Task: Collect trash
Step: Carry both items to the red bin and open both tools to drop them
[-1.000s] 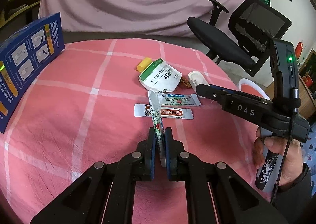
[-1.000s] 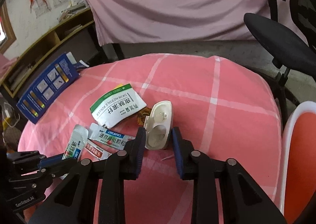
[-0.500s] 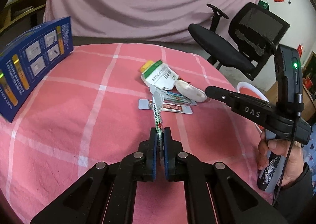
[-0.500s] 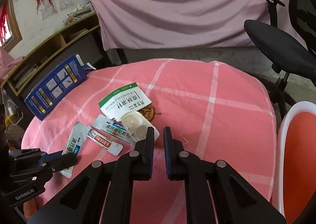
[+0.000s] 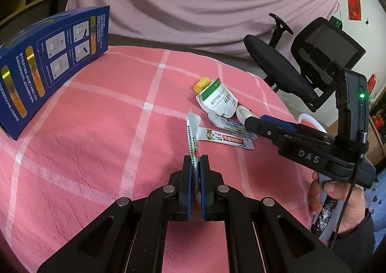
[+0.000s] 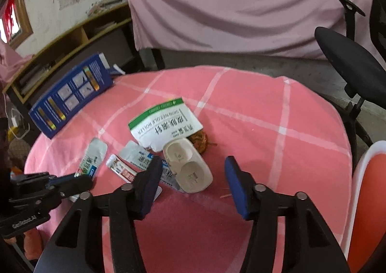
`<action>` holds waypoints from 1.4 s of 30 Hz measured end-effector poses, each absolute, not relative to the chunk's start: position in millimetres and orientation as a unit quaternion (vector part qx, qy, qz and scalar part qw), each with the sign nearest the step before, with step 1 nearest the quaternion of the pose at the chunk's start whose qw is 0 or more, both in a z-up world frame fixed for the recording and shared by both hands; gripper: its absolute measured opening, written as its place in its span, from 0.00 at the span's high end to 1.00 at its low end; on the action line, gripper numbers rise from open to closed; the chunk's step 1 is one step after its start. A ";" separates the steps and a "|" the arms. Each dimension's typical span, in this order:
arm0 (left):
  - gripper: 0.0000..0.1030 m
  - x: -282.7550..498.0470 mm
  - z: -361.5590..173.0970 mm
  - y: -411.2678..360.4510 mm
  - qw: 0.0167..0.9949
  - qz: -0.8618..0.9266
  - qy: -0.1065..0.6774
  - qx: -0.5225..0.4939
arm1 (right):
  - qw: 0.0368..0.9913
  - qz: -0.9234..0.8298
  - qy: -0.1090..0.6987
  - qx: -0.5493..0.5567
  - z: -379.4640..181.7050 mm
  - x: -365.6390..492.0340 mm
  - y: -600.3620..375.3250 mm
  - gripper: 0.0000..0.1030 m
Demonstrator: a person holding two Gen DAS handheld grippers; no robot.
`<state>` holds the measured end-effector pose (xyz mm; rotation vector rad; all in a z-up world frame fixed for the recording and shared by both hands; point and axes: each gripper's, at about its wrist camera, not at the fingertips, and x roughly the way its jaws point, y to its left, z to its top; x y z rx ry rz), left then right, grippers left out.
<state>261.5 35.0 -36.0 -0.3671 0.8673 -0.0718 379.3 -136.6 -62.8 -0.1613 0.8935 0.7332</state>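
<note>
My left gripper (image 5: 195,164) is shut on a long silver sachet (image 5: 192,135), lifted off the pink checked cloth (image 5: 101,114); the sachet also shows in the right wrist view (image 6: 93,159). My right gripper (image 6: 193,180) is open around the near end of a white plastic blister case (image 6: 187,168) that lies on the cloth. A white-and-green pouch (image 6: 164,126), a blue-white sachet (image 6: 137,156) and a red-white sachet (image 6: 121,171) lie just left of the case. Orange thread (image 6: 200,140) lies behind it. A yellow cap (image 5: 201,83) sits beyond the pouch (image 5: 218,102).
A blue carton (image 5: 48,61) stands at the table's left edge, also in the right wrist view (image 6: 72,94). A black office chair (image 5: 301,68) stands to the far right. A white-rimmed orange bin (image 6: 369,200) is beside the table at the right.
My right gripper has opened wide and the white case lies on the cloth between its fingers. My left gripper keeps hold of the silver sachet and has shifted left, nearer the carton.
</note>
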 end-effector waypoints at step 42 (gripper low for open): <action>0.97 254.6 72.4 -155.9 0.980 -0.161 0.117 -0.023 | 0.993 0.101 0.012 0.059 40.4 265.8 -337.5 0.73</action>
